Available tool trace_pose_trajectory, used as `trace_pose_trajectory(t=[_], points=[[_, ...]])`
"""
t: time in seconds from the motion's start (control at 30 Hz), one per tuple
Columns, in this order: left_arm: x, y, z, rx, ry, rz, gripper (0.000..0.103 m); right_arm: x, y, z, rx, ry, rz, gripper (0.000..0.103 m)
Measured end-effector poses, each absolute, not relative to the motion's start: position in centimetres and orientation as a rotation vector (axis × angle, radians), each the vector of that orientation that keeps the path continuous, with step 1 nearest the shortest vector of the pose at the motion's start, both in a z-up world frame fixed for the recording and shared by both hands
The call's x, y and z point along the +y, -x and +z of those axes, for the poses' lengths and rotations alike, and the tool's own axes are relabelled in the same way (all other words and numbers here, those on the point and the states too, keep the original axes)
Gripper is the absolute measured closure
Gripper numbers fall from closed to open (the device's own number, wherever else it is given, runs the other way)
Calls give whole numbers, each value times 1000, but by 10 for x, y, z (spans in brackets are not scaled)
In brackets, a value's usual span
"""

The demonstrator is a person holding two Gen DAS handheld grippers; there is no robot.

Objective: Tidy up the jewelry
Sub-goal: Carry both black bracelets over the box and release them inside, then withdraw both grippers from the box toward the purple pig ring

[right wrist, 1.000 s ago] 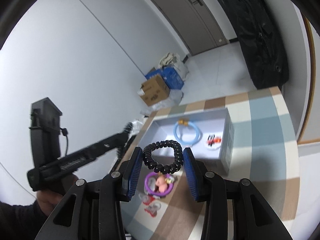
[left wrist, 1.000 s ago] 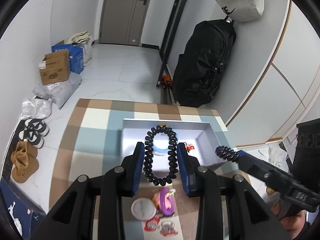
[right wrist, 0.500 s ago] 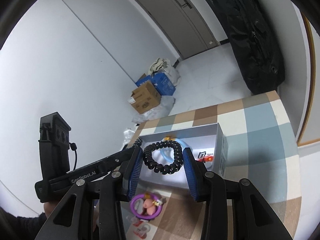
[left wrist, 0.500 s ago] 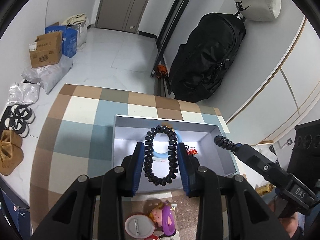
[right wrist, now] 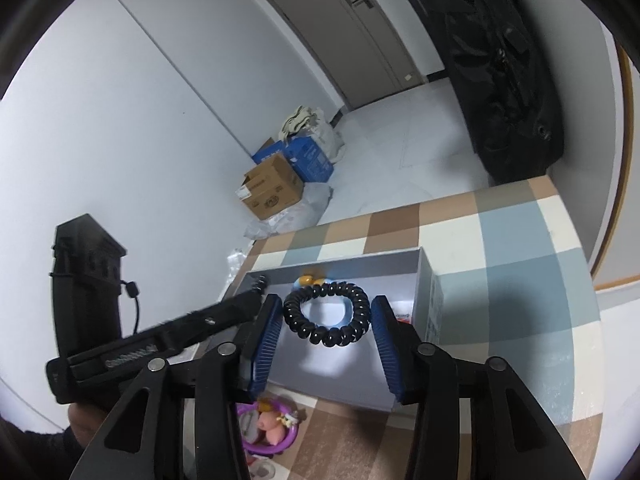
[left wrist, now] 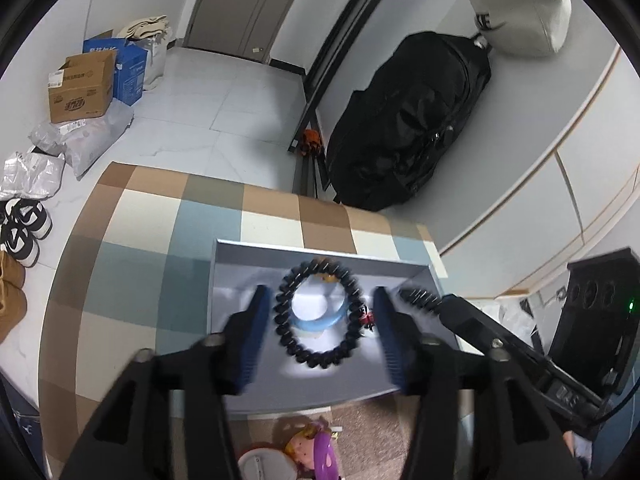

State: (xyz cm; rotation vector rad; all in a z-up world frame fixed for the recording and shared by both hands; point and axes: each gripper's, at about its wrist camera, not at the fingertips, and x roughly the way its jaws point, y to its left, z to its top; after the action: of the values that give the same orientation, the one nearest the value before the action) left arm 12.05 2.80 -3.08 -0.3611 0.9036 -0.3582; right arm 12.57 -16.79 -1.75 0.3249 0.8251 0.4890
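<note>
In the left wrist view a black beaded bracelet (left wrist: 320,316) hangs round between the blue pads of my left gripper (left wrist: 320,332), whose jaws are opening, with thin gaps on both sides. It is over the grey box (left wrist: 224,280). The right wrist view has a black coiled bracelet (right wrist: 326,314) between the pads of my right gripper (right wrist: 326,332), which is also opening and barely clear of it, above the same box (right wrist: 424,280). In the box lie a light blue ring (left wrist: 316,322) (right wrist: 348,314) and a small red piece (left wrist: 366,316).
A purple ring with a small doll (left wrist: 316,452) (right wrist: 268,428) and a white round piece (left wrist: 264,464) lie on the checked cloth (left wrist: 132,280) in front of the box. On the floor beyond stand a black bag (left wrist: 408,136) and cardboard boxes (left wrist: 80,88).
Both grippers moved forward over the box and spread their jaws. The two bracelets, squeezed into ovals before, have sprung back to round and sit loose between the pads.
</note>
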Motion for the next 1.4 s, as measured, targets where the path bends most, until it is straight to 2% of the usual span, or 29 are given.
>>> trace_pose_trajectory(t=[0.07, 0.4, 0.57, 0.7, 0.8, 0.93, 1.4], points=[[33, -121, -30, 891, 403, -369, 39, -170, -123, -14, 795, -329, 465, 24], [34, -112, -24, 883, 334, -312, 38, -182, -119, -10, 789, -358, 397, 12], [45, -98, -18, 862, 303, -256, 38, -186, -109, -3, 763, -343, 370, 2], [52, -84, -20, 860, 286, -212, 36, -186, -102, -2, 770, -335, 354, 0], [53, -74, -25, 868, 284, -194, 27, -184, -93, -2, 772, -317, 348, 0], [50, -62, -31, 890, 251, -170, 21, -180, -81, -3, 780, -284, 343, 0], [60, -42, -39, 925, 232, -118, 20, -168, -65, -33, 910, -262, 348, 0]])
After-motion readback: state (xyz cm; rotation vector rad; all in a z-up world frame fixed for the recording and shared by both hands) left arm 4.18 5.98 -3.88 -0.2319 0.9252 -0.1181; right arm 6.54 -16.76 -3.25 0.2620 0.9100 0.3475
